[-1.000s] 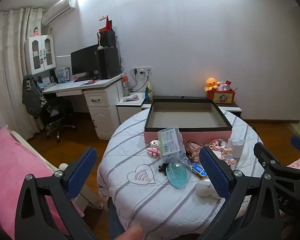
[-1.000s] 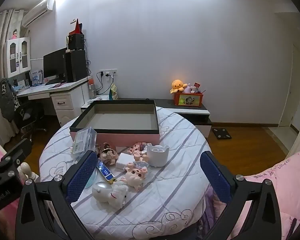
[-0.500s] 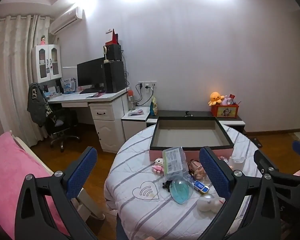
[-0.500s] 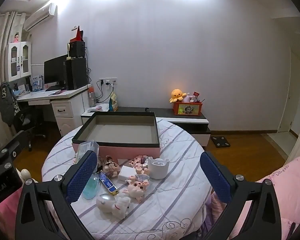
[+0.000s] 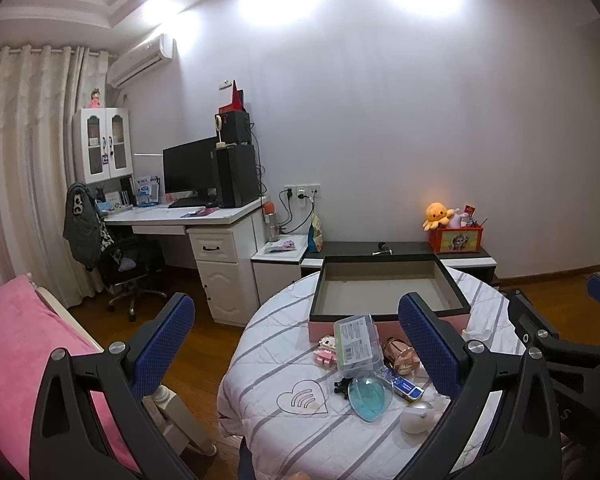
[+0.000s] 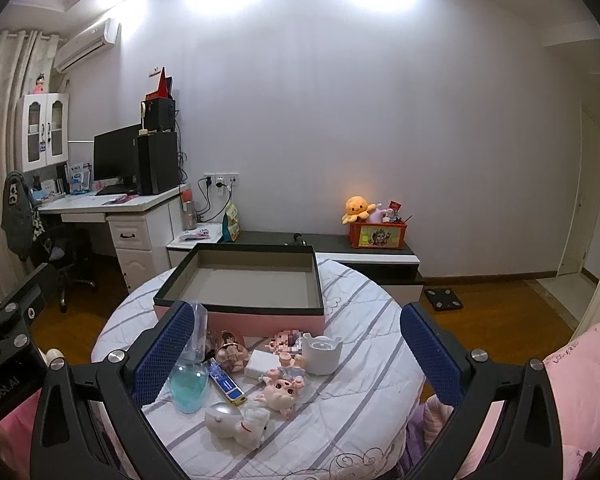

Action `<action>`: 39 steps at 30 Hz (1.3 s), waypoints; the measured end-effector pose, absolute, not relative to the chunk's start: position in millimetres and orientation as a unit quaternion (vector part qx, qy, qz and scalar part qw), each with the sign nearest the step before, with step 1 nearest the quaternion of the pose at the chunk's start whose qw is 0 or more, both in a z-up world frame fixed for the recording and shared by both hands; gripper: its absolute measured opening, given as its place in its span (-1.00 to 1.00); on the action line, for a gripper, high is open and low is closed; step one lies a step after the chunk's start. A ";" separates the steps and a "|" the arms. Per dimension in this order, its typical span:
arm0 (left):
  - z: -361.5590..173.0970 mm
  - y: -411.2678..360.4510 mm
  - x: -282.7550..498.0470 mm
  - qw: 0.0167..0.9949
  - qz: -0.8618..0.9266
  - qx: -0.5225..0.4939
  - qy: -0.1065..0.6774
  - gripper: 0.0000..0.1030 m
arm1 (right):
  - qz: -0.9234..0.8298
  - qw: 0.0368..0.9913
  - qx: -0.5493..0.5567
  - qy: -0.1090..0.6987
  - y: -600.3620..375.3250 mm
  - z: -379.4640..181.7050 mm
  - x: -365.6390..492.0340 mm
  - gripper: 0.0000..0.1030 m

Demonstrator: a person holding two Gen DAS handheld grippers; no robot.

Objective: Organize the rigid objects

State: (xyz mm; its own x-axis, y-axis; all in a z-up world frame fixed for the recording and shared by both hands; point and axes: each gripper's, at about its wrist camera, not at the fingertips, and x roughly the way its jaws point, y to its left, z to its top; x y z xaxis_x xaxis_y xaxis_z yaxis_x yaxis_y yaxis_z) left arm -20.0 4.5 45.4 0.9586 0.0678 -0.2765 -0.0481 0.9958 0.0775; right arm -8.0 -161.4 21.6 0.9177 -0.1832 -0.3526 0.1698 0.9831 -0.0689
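Note:
An empty pink box with a black rim [image 6: 240, 312] [image 5: 392, 264] stands at the far side of a round striped table [image 6: 356, 384]. In front of it lies a cluster of small things: a clear plastic case [image 5: 356, 340], a teal oval piece [image 6: 188, 386] [image 5: 370, 398], a blue packet [image 6: 226, 384], a white block [image 6: 262, 364], a white cup-shaped holder [image 6: 322, 354], a pink pig figure [image 6: 282, 390] and a white animal figure [image 6: 236, 424]. My left gripper [image 5: 296, 352] and my right gripper [image 6: 296, 356] are both open, held above the near edge, holding nothing.
A pink bed [image 5: 20, 344] lies at the left, pink bedding [image 6: 580, 384] at the right. A white desk with a monitor [image 5: 188, 216] and an office chair [image 5: 124, 268] stand at back left. A low cabinet with a toy box [image 6: 376, 236] runs behind the table.
Both grippers have risen and drawn back from the table, so the table and its objects sit lower and smaller in both views. Nothing was taken hold of.

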 end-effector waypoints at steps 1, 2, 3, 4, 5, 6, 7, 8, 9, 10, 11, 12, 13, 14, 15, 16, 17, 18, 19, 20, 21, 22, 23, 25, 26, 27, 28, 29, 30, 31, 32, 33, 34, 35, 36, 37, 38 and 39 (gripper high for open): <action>44.9 4.0 -20.3 0.989 0.029 0.036 0.141 1.00 | -0.091 0.979 -0.019 0.180 -161.6 21.7 -8.3 1.00; 45.7 4.2 -20.5 0.989 0.028 0.036 0.140 1.00 | -0.093 0.979 -0.019 0.178 -159.7 22.3 -9.6 1.00; 46.5 4.5 -20.1 0.989 0.027 0.036 0.140 1.00 | -0.094 0.980 -0.019 0.177 -160.0 22.8 -10.2 1.00; 47.8 5.1 -20.6 0.989 0.027 0.036 0.139 1.00 | -0.095 0.980 -0.018 0.176 -160.6 24.0 -10.2 1.00; 48.2 5.2 -20.4 0.989 0.028 0.035 0.138 1.00 | -0.096 0.980 -0.018 0.175 -161.2 24.5 -10.8 1.00; 48.8 5.6 -20.0 0.989 0.027 0.033 0.138 1.00 | -0.097 0.980 -0.017 0.175 -161.7 25.0 -11.3 1.00; 50.0 6.0 -20.3 0.989 0.026 0.031 0.139 1.00 | -0.098 0.979 -0.017 0.175 -162.3 25.4 -11.6 1.00; 50.5 6.6 -19.3 0.989 0.023 0.029 0.141 1.00 | -0.100 0.979 -0.017 0.174 -163.0 26.2 -12.5 1.00; 50.9 7.0 -18.6 0.989 0.022 0.028 0.143 1.00 | -0.101 0.980 -0.016 0.173 -163.8 26.5 -13.1 1.00; 50.6 7.3 -18.4 0.989 0.022 0.027 0.144 1.00 | -0.102 0.979 -0.015 0.173 -164.9 27.5 -12.9 1.00; 50.8 7.6 -17.7 0.989 0.022 0.027 0.145 1.00 | -0.101 0.979 -0.013 0.174 -165.3 28.0 -12.9 1.00; 50.3 8.1 -17.7 0.989 0.022 0.026 0.146 1.00 | -0.100 0.980 -0.013 0.174 -165.2 27.9 -13.3 1.00; 50.4 8.9 -17.6 0.989 0.022 0.024 0.146 1.00 | -0.101 0.980 -0.014 0.173 -165.2 28.2 -13.6 1.00; 51.0 9.4 -17.2 0.989 0.022 0.022 0.147 1.00 | -0.101 0.980 -0.014 0.173 -165.4 28.6 -13.6 1.00; 50.4 9.6 -17.3 0.989 0.021 0.020 0.146 1.00 | -0.100 0.980 -0.013 0.174 -166.0 28.9 -13.7 1.00; 49.1 10.6 -17.6 0.989 0.021 0.019 0.146 1.00 | -0.099 0.980 -0.011 0.174 -166.6 29.1 -14.2 1.00; 49.0 11.0 -17.7 0.989 0.019 0.018 0.146 1.00 | -0.099 0.980 -0.011 0.174 -166.9 29.6 -14.1 1.00; 47.3 12.2 -18.5 0.989 0.018 0.017 0.146 1.00 | -0.099 0.980 -0.011 0.174 -166.7 29.8 -13.9 1.00; 45.2 12.9 -19.3 0.989 0.018 0.016 0.146 1.00 | -0.098 0.980 -0.010 0.174 -167.3 29.9 -14.7 1.00; 45.0 13.0 -19.4 0.989 0.018 0.016 0.146 1.00 | -0.097 0.980 -0.010 0.174 -166.9 30.0 -14.4 1.00; 44.9 12.9 -19.3 0.989 0.018 0.015 0.146 1.00 | -0.097 0.980 -0.009 0.174 -166.5 29.8 -14.4 1.00; 43.4 13.9 -18.7 0.989 0.018 0.013 0.147 1.00 | -0.097 0.980 -0.010 0.175 -165.6 29.9 -14.6 1.00; 42.0 14.8 -18.6 0.989 0.017 0.010 0.148 1.00 | -0.097 0.980 -0.012 0.176 -165.1 29.8 -14.4 1.00; 40.8 14.8 -18.0 0.989 0.015 0.007 0.150 1.00 | -0.097 0.980 -0.010 0.176 -165.5 29.8 -14.6 1.00; 40.4 14.8 -18.1 0.989 0.015 0.006 0.150 1.00 | -0.097 0.980 -0.010 0.176 -165.2 29.8 -14.3 1.00; 40.5 14.6 -17.9 0.989 0.016 0.007 0.150 1.00 | -0.097 0.980 -0.010 0.176 -165.0 29.8 -14.2 1.00; 40.0 14.1 -17.7 0.989 0.016 0.008 0.149 1.00 | -0.096 0.980 -0.010 0.176 -164.9 29.7 -14.2 1.00; 39.5 14.0 -17.4 0.989 0.016 0.009 0.149 1.00 | -0.096 0.980 -0.010 0.176 -164.9 29.5 -14.5 1.00; 38.8 13.7 -17.3 0.989 0.016 0.009 0.149 1.00 | -0.096 0.980 -0.009 0.176 -165.0 29.6 -14.9 1.00; 39.8 14.0 -17.2 0.989 0.016 0.008 0.150 1.00 | -0.096 0.980 -0.010 0.175 -164.5 29.5 -14.8 1.00; 39.4 13.8 -17.0 0.988 0.016 0.008 0.151 1.00 | -0.095 0.980 -0.010 0.174 -164.0 29.6 -15.0 1.00; 39.1 13.7 -16.9 0.988 0.015 0.008 0.152 1.00 | -0.095 0.980 -0.010 0.174 -163.6 29.7 -15.2 1.00; 38.4 14.0 -16.9 0.988 0.014 0.007 0.153 1.00 | -0.096 0.980 -0.010 0.174 -163.6 30.0 -14.9 1.00; 38.0 14.2 -16.5 0.988 0.014 0.006 0.153 1.00 | -0.096 0.980 -0.010 0.174 -163.6 30.1 -14.9 1.00; 37.6 14.2 -16.0 0.988 0.013 0.006 0.154 1.00 | -0.095 0.980 -0.010 0.174 -163.7 30.2 -14.7 1.00; 37.0 14.7 -16.3 0.988 0.013 0.006 0.154 1.00 | -0.095 0.980 -0.010 0.174 -163.4 30.3 -15.3 1.00; 36.7 14.6 -16.4 0.988 0.012 0.006 0.154 1.00 | -0.095 0.980 -0.009 0.174 -163.8 30.3 -14.7 1.00; 36.6 15.2 -16.5 0.988 0.012 0.005 0.154 1.00 | -0.095 0.980 -0.009 0.174 -163.6 30.3 -15.0 1.00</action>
State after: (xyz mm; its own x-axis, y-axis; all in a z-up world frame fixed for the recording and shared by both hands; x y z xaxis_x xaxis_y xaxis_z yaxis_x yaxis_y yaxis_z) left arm -16.5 15.2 36.6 0.9521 0.0245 -0.3047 -0.0213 0.9997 0.0137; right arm -15.0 -163.6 30.3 0.9213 -0.1900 -0.3392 0.1837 0.9817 -0.0510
